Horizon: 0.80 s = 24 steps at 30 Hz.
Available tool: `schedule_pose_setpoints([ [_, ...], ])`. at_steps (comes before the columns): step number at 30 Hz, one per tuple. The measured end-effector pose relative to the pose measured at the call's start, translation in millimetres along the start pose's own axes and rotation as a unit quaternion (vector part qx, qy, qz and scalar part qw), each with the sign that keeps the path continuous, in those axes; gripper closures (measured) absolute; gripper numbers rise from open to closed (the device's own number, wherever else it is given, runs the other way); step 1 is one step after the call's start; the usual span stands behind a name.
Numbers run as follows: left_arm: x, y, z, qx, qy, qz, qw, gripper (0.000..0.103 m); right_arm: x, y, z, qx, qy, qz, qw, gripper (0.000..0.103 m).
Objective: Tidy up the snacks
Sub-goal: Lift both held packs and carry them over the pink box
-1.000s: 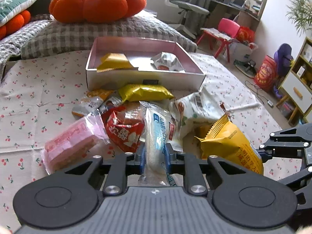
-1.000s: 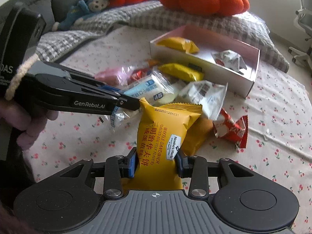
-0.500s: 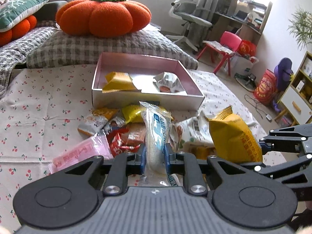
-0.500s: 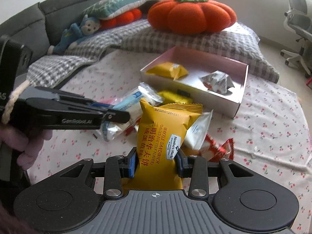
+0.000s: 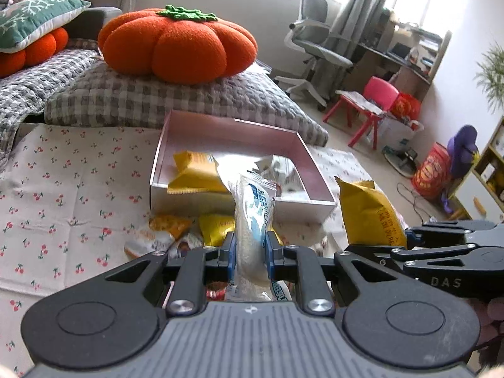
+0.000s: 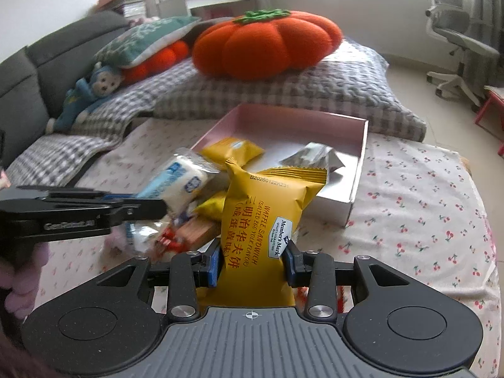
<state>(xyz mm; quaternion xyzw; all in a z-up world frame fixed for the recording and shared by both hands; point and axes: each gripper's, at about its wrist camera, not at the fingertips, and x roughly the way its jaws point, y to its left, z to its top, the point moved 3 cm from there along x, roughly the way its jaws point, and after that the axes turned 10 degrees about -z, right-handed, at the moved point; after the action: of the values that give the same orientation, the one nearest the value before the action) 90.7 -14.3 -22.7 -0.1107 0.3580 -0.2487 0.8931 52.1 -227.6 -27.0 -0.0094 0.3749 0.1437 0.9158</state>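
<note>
My left gripper (image 5: 250,252) is shut on a clear-wrapped white snack with blue print (image 5: 254,220), held upright above the snack pile. My right gripper (image 6: 252,264) is shut on a yellow waffle sandwich packet (image 6: 267,208), also lifted. Each gripper shows in the other's view: the right gripper (image 5: 409,245) with its yellow packet (image 5: 368,217), the left gripper (image 6: 151,204) with the white snack (image 6: 182,186). Ahead lies a pink shallow box (image 5: 318,189) (image 6: 359,170) holding a yellow packet (image 5: 195,173) and a silver packet (image 6: 315,157).
Several loose snacks (image 5: 170,236) lie on the cherry-print cloth (image 5: 63,195) in front of the box. Behind the box are a grey checked cushion (image 5: 157,100) and an orange pumpkin pillow (image 5: 179,47). An office chair and a pink stool stand at the right.
Both grippers have risen with their snacks and moved closer to the pink box; the loose pile has dropped lower in both views.
</note>
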Motion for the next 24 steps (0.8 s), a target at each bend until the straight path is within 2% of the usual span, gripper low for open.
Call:
schedule_pose_setpoints([
  [14,46.5,17.7,41.7,-0.049,-0.036,0.001,0.9982,0.087,64.7,-49.1,49.4,0.087,-0.001,-0.030,0.996,0.066],
  [20,66.2,25.2,37.3,-0.047,-0.024,0.016,0.9985,0.087,89.0,-57.4,63.0,0.117,0.002,-0.021,0.993,0.066],
  [24,73.7,34.8,36.8,-0.074,-0.021,0.018,0.9969,0.087,101.8,-62.1,64.9,0.131,0.010,-0.017,0.991,0.066],
])
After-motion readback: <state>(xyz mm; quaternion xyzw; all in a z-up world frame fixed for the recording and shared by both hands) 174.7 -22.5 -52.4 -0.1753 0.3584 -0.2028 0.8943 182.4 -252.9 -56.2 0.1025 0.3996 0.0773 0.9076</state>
